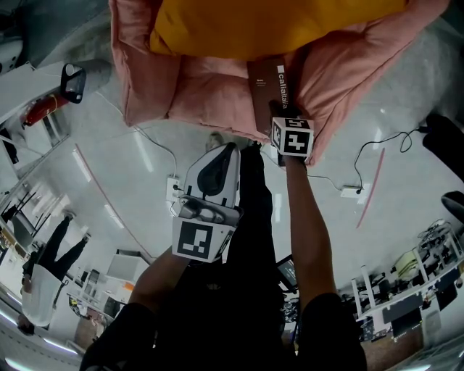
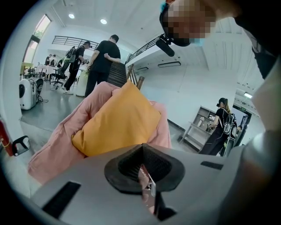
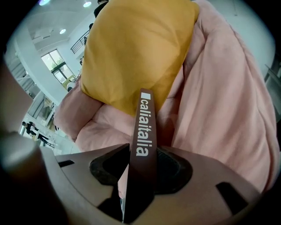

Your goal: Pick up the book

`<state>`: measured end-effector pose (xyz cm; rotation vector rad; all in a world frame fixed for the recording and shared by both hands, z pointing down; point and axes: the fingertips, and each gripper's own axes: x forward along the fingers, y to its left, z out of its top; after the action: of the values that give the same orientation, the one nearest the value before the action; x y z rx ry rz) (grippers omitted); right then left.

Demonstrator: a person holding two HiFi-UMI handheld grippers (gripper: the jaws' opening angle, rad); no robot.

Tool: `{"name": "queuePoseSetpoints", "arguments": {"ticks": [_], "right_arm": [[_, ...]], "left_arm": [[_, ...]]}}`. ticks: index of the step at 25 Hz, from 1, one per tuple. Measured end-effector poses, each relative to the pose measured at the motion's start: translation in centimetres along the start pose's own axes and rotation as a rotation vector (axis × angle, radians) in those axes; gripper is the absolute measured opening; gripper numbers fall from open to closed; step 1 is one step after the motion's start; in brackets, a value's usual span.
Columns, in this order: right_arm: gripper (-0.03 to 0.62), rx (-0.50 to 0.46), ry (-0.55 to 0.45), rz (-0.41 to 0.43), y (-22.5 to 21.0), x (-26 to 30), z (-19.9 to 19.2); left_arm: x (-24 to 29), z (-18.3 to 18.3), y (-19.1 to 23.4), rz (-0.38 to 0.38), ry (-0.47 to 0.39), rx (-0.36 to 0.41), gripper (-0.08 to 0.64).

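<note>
A brown book [image 1: 262, 90] with white letters on its spine lies at the front edge of a pink beanbag seat [image 1: 203, 87], below a yellow cushion [image 1: 275, 22]. My right gripper [image 1: 278, 116] reaches down onto it. In the right gripper view the book [image 3: 145, 132] stands spine-up between the jaws, and the right gripper [image 3: 140, 169] is shut on it. My left gripper [image 1: 226, 151] hangs lower, over the floor and apart from the seat. Its jaws meet in the left gripper view [image 2: 142, 165], with a thin pinkish strip in the seam that I cannot identify. The cushion [image 2: 118, 118] lies ahead of it.
A white power strip [image 1: 172, 190] and cables lie on the glossy floor in front of the seat, with another socket block [image 1: 351, 191] to the right. Cluttered benches [image 1: 406, 290] stand at the lower right. People [image 2: 103, 61] stand far behind the seat.
</note>
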<state>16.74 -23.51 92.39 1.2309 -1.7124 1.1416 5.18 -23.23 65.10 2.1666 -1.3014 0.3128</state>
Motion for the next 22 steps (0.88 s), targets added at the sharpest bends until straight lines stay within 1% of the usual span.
{"name": "queuePoseSetpoints", "arguments": {"ticks": [4,9,12,22], "right_arm": [[0.166,-0.009,-0.020,-0.020,0.4,-0.5,0.2],[0.152,0.010,-0.052,-0.012,1.1,-1.0,0.4],[0.147,0.006,-0.055,-0.010,1.7,-1.3,0.1],[0.144,0.003,-0.087,-0.040,2.5,-2.7,-0.1]], "left_arm": [[-0.7,0.3,0.2,0.005,-0.008,0.002,0.007],[-1.2,0.3,0.6,0.006,-0.017,0.008,0.008],[-1.8,0.5,0.6,0.006,-0.023,0.008,0.008],[-3.3,0.7,1.0,0.006,-0.034,0.014,0.008]]}}
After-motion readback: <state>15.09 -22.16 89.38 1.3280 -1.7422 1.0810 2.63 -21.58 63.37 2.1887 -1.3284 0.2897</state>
